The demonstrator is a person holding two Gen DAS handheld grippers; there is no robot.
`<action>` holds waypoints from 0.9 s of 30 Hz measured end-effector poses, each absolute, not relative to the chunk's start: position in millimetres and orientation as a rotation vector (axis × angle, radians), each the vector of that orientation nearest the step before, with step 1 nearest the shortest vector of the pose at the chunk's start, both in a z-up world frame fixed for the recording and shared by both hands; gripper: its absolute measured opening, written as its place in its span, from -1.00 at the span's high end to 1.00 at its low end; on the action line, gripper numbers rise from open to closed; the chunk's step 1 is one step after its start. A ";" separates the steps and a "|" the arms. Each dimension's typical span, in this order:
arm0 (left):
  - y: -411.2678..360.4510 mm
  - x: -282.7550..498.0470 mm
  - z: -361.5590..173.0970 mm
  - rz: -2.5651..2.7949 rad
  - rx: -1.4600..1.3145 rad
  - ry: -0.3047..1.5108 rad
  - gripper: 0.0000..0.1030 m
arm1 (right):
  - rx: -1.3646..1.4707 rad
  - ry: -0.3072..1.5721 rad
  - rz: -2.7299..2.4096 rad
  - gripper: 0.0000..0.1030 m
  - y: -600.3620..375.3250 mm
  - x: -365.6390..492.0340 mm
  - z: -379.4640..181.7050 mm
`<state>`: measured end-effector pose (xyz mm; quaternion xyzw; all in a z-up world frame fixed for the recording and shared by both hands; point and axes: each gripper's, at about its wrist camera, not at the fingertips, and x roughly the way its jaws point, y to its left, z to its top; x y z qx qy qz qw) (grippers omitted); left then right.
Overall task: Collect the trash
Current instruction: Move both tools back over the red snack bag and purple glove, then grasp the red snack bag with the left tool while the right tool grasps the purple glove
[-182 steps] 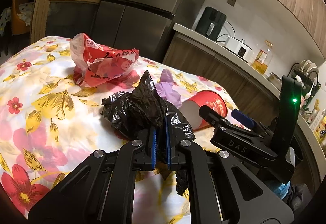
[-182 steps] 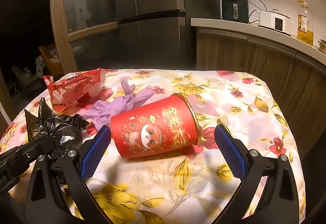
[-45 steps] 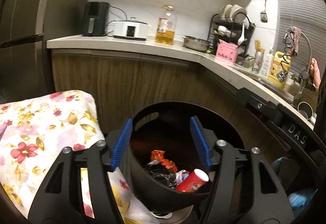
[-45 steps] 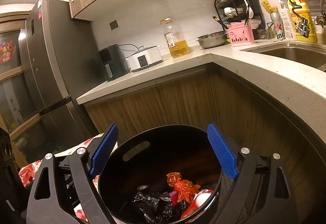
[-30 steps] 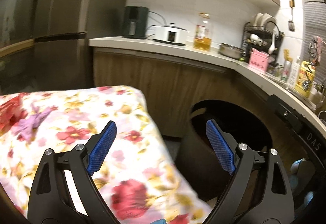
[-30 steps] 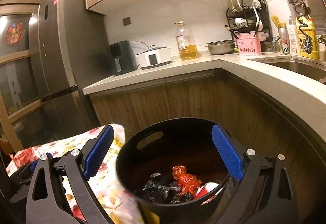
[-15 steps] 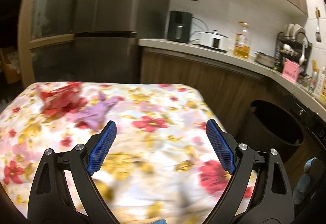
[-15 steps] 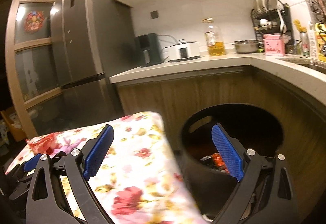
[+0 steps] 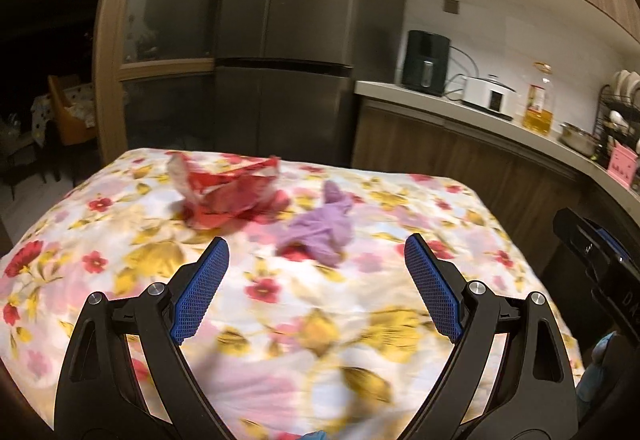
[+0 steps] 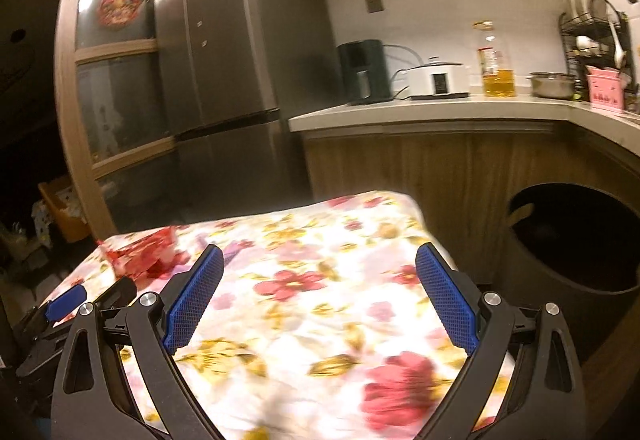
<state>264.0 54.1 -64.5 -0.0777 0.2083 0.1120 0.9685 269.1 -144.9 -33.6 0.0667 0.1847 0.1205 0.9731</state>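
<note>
left gripper [image 9: 316, 284]: we see its blue-padded fingers [image 9: 200, 292] spread wide, nothing between them, over the floral tablecloth [image 9: 280, 320]. right gripper [image 10: 318, 298]: fingers likewise wide apart and bare, over the same cloth near its right edge.

ahead of the left gripper we note two pieces of trash on the cloth. the purple glove [image 9: 320, 228] lies just beyond the gap between the fingers, its long axis running away from us, narrow end pointing toward the fridge [image 9: 280, 39]. the red wrapper [image 9: 228, 195] sits crumpled to the glove's left, apart from it, long axis roughly left to right; its white print is too blurred for us to read.

in the right wrist view the black bin [image 10: 572, 240] stands on the floor beside the table's right edge, mouth tilted toward us, contents not visible.
</note>
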 end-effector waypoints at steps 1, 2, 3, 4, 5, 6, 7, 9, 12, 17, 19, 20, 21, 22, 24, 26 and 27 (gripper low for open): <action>58.6 264.4 -64.4 0.235 -0.157 0.420 -0.71 | 0.132 0.378 0.254 -0.81 -138.6 271.1 -35.4; 65.2 265.1 -64.6 0.247 -0.157 0.418 -0.71 | 0.132 0.383 0.263 -0.81 -133.0 272.8 -36.9; 69.2 265.6 -64.5 0.255 -0.158 0.417 -0.71 | 0.132 0.385 0.270 -0.81 -128.7 274.0 -37.7; 73.6 266.1 -64.2 0.264 -0.158 0.416 -0.71 | 0.132 0.387 0.278 -0.81 -123.1 275.6 -38.8; 80.0 267.6 -64.1 0.277 -0.158 0.413 -0.71 | 0.131 0.389 0.286 -0.81 -118.1 277.1 -39.8; 84.4 268.5 -63.7 0.285 -0.158 0.411 -0.70 | 0.130 0.390 0.292 -0.81 -113.4 278.6 -40.5; 88.3 270.2 -63.2 0.295 -0.158 0.409 -0.70 | 0.128 0.391 0.299 -0.81 -107.9 280.2 -41.1; 99.9 274.7 -62.8 0.315 -0.163 0.405 -0.70 | 0.125 0.392 0.309 -0.81 -99.3 283.5 -42.2; 115.8 284.3 -62.8 0.338 -0.177 0.409 -0.71 | 0.127 0.399 0.322 -0.79 -85.9 290.3 -43.5; 138.4 300.1 -61.1 0.365 -0.195 0.409 -0.70 | 0.113 0.404 0.341 -0.78 -62.6 299.0 -46.4; 147.8 307.8 -59.5 0.384 -0.205 0.412 -0.70 | 0.103 0.407 0.347 -0.78 -53.0 302.7 -48.1; 153.1 312.0 -58.8 0.393 -0.212 0.417 -0.70 | 0.101 0.408 0.349 -0.78 -48.8 304.7 -48.7; 157.3 314.5 -58.3 0.398 -0.219 0.417 -0.70 | 0.099 0.409 0.351 -0.77 -46.1 306.3 -49.3; 161.3 316.7 -57.8 0.403 -0.227 0.417 -0.70 | 0.095 0.410 0.353 -0.77 -40.4 308.6 -50.2; 169.0 321.4 -58.0 0.416 -0.239 0.415 -0.70 | 0.088 0.413 0.355 -0.77 -33.4 311.8 -52.6; 175.4 327.6 -58.8 0.422 -0.251 0.425 -0.70 | 0.077 0.417 0.359 -0.76 -23.8 315.8 -55.7; 177.2 329.9 -59.5 0.425 -0.253 0.430 -0.70 | 0.071 0.418 0.359 -0.76 -20.2 317.4 -56.8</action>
